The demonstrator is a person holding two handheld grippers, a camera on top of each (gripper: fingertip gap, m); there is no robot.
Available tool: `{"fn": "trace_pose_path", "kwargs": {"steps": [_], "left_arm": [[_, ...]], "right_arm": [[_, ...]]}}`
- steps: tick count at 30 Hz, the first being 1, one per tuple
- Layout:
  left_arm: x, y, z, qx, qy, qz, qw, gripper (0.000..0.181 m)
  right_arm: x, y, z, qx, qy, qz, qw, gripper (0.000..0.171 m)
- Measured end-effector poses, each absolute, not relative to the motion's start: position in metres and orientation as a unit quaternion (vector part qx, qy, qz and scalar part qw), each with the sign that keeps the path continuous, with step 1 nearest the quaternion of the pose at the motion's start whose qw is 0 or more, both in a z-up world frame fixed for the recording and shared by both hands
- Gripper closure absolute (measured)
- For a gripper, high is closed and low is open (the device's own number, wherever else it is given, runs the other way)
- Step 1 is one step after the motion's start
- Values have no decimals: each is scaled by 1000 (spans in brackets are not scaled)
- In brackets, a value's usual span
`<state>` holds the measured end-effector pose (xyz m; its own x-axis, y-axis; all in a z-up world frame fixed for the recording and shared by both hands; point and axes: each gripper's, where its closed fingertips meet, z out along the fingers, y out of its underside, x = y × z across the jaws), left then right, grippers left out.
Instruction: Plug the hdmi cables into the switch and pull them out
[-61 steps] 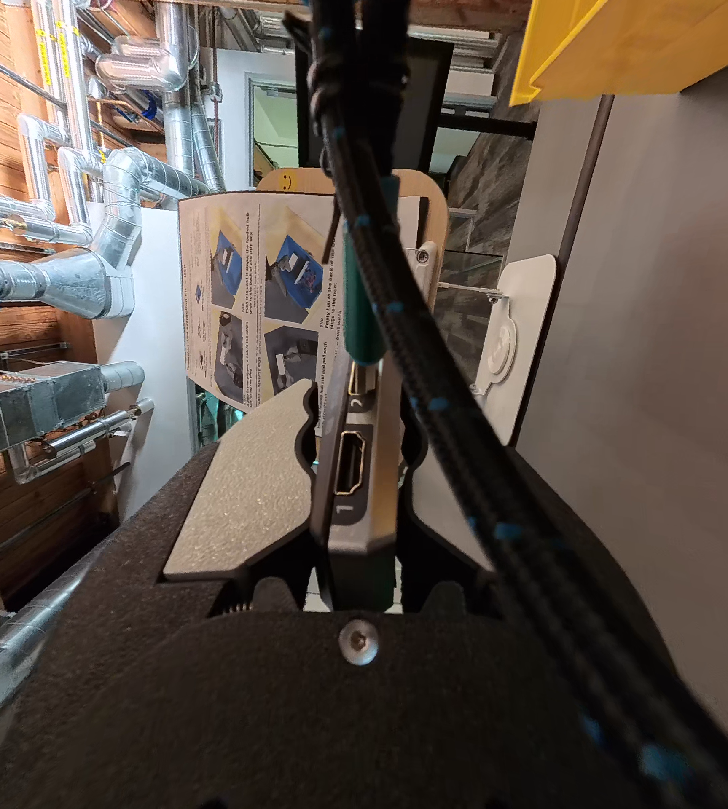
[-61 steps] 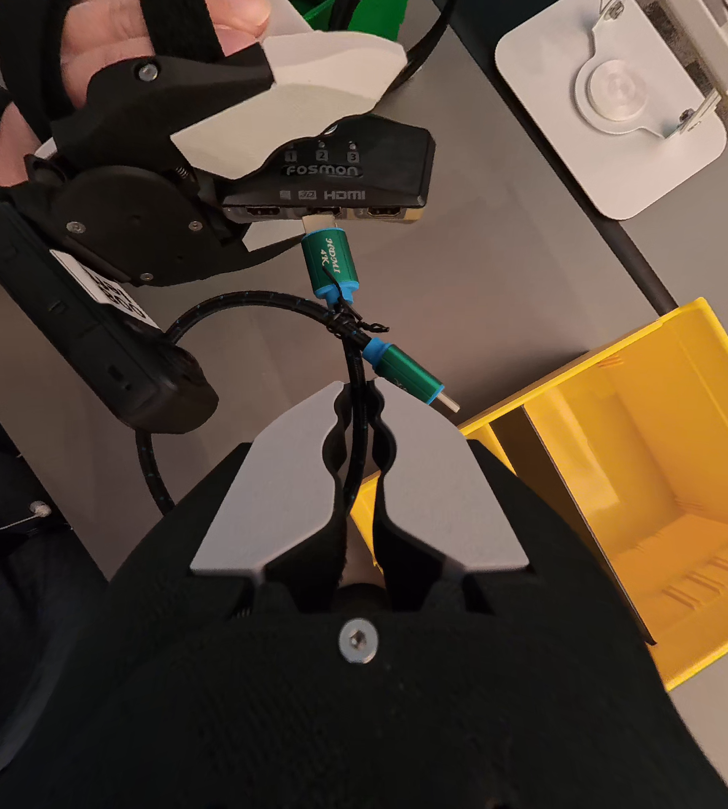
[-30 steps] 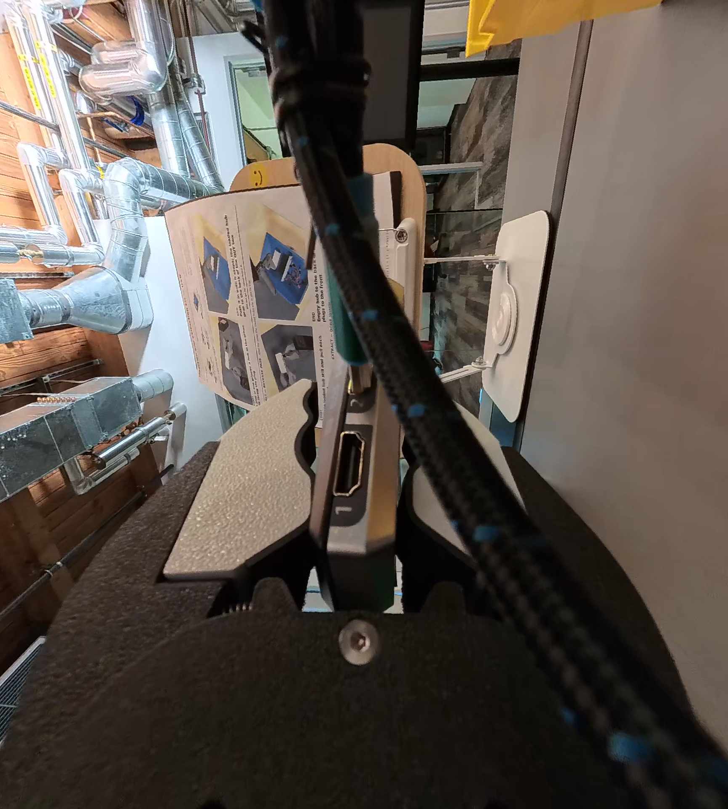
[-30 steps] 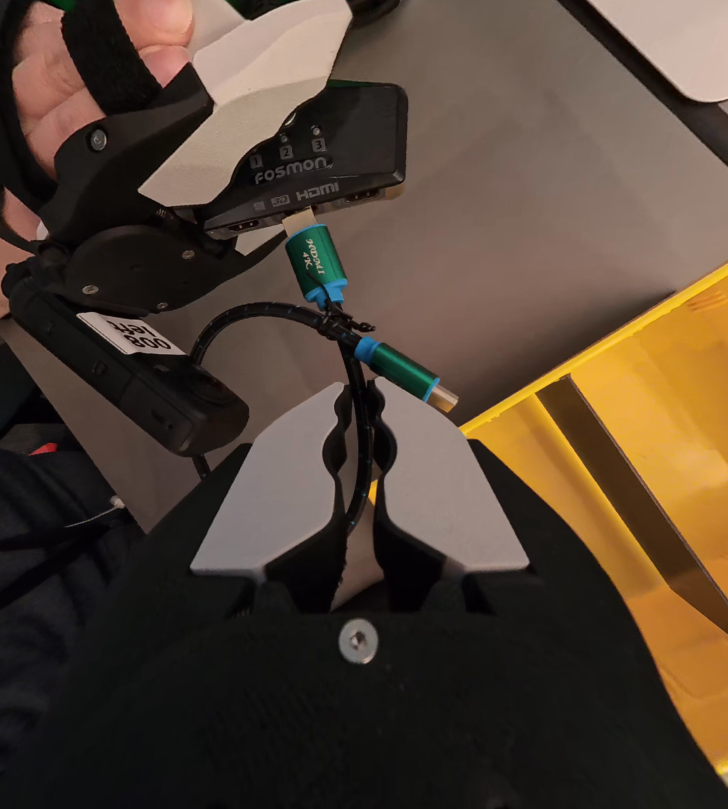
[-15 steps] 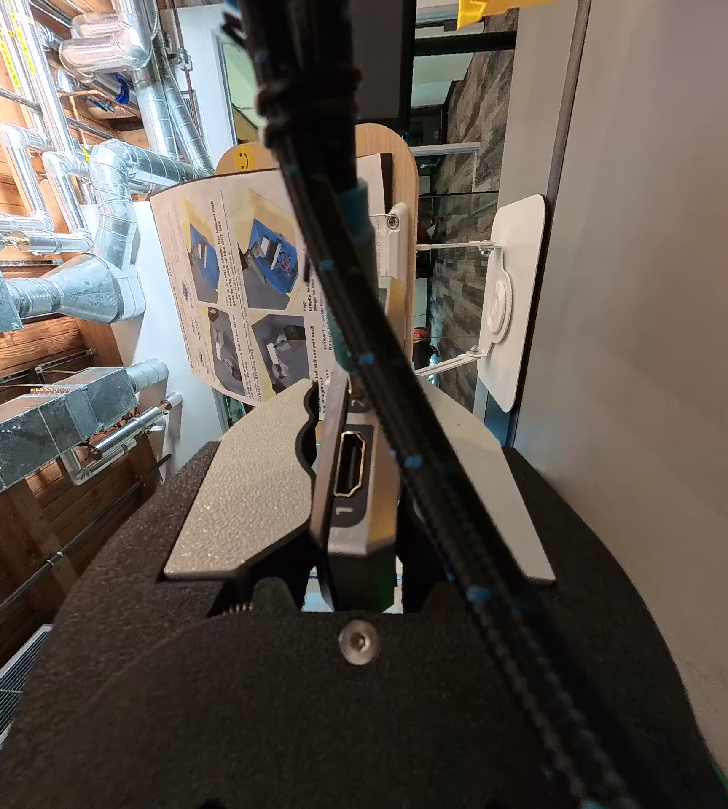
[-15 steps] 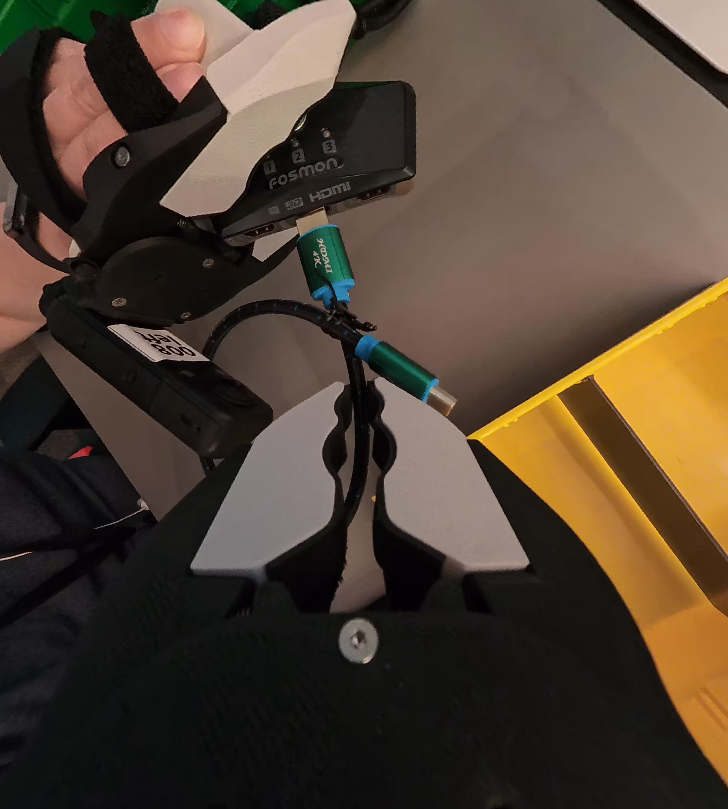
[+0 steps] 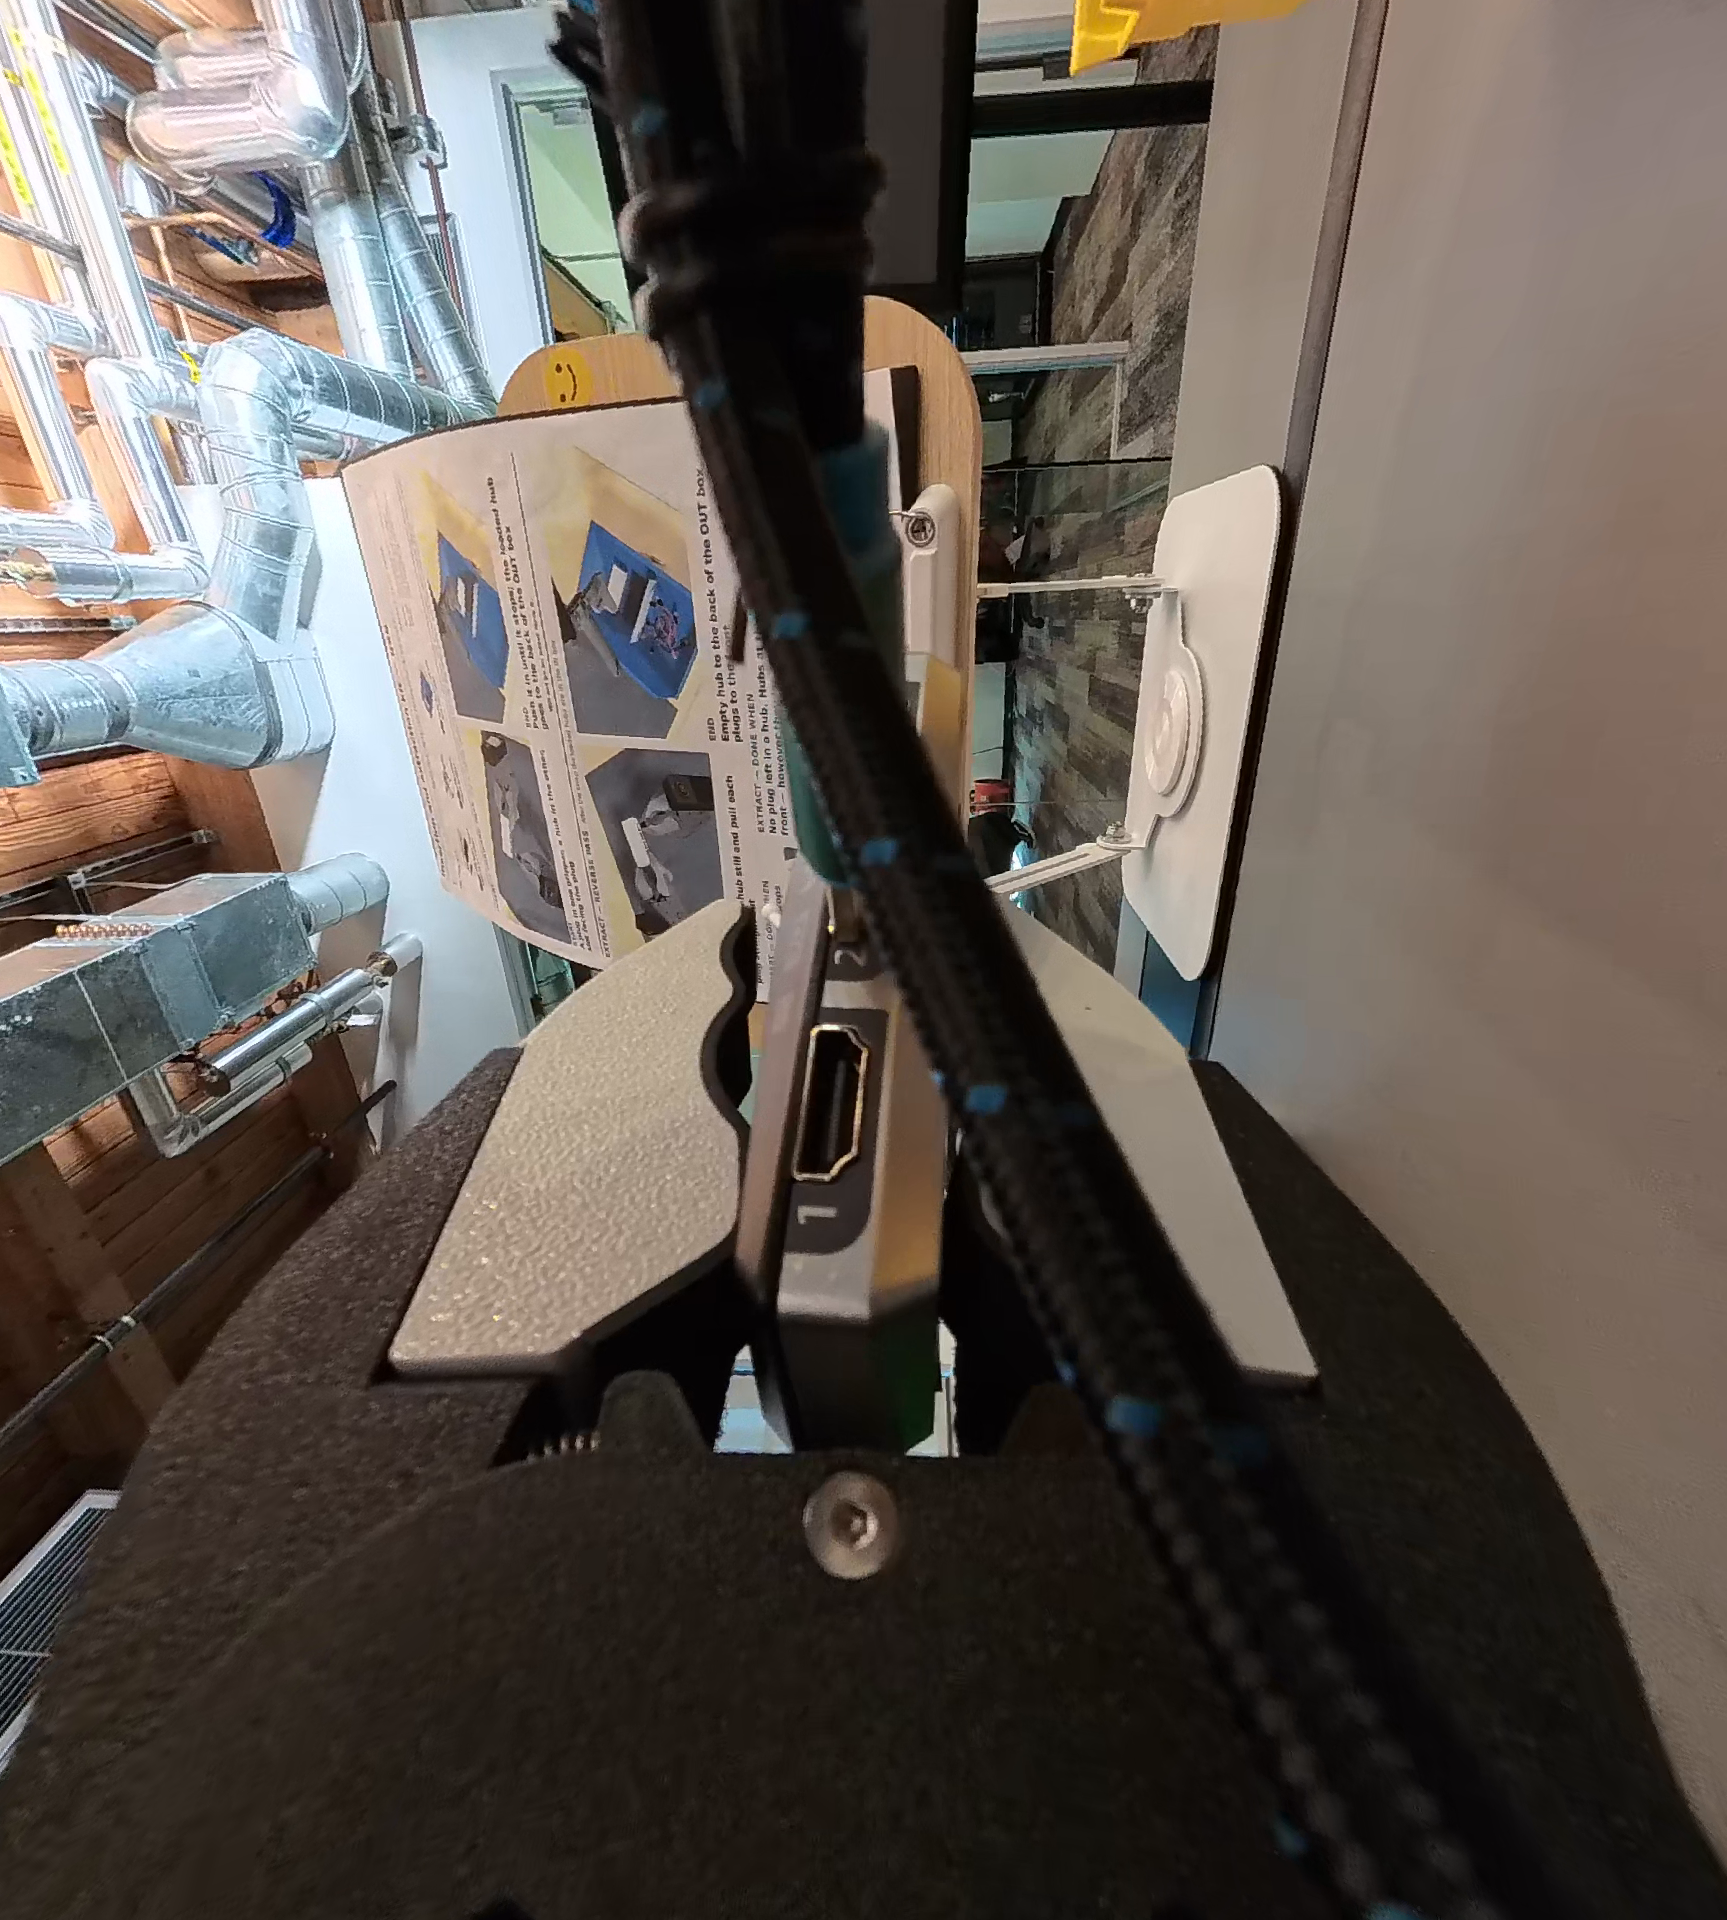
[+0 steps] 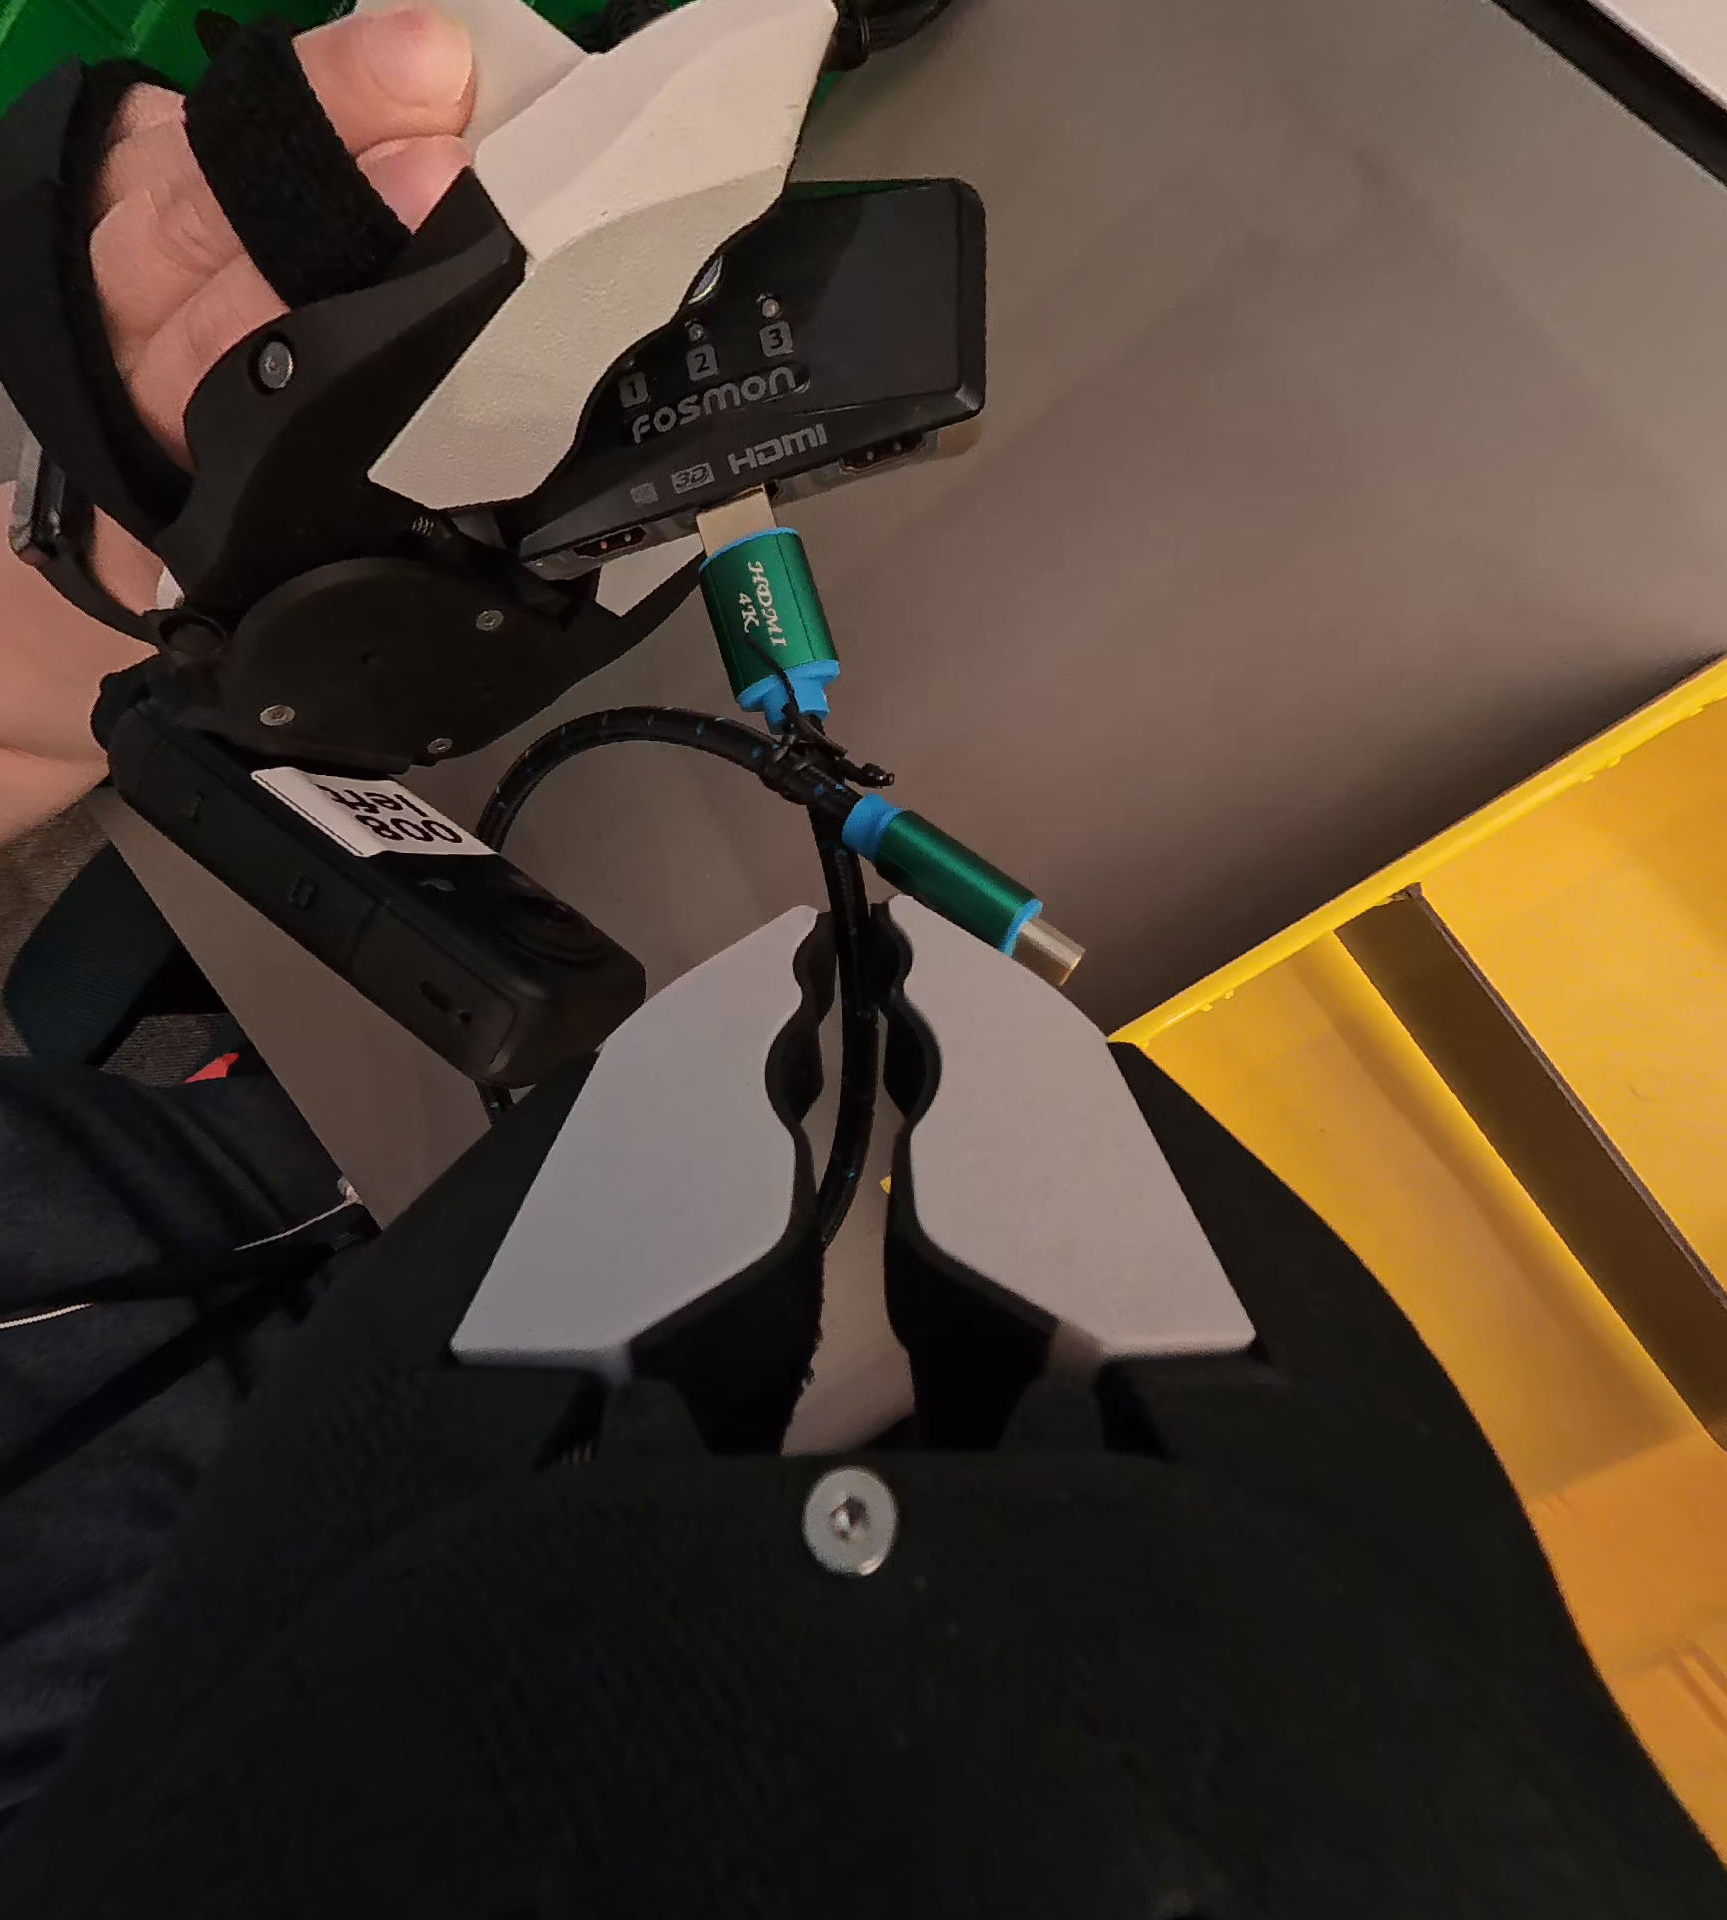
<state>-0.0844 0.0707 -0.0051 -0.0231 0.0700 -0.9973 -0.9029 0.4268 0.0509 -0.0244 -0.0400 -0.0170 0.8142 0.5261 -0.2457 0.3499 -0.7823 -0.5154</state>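
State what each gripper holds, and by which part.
Left gripper: shut on the switch, clamped across its flat faces at one end. Right gripper: shut on the cable, gripped on its braided cord, not on a plug.

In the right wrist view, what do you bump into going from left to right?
person's hand → black switch → yellow bin

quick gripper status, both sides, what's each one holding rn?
Left gripper: closed on the black HDMI switch.
Right gripper: closed on the braided black HDMI cable, behind its loose green plug.
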Motion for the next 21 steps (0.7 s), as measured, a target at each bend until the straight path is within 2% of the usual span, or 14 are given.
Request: {"fn": "trace_pose_path", "kwargs": {"steps": [21], "left_arm": [[-85,72,-6,-358,592,398,603,145]], "right_arm": [[-25,-43,-13,-922,-240,196,234,164]]}}
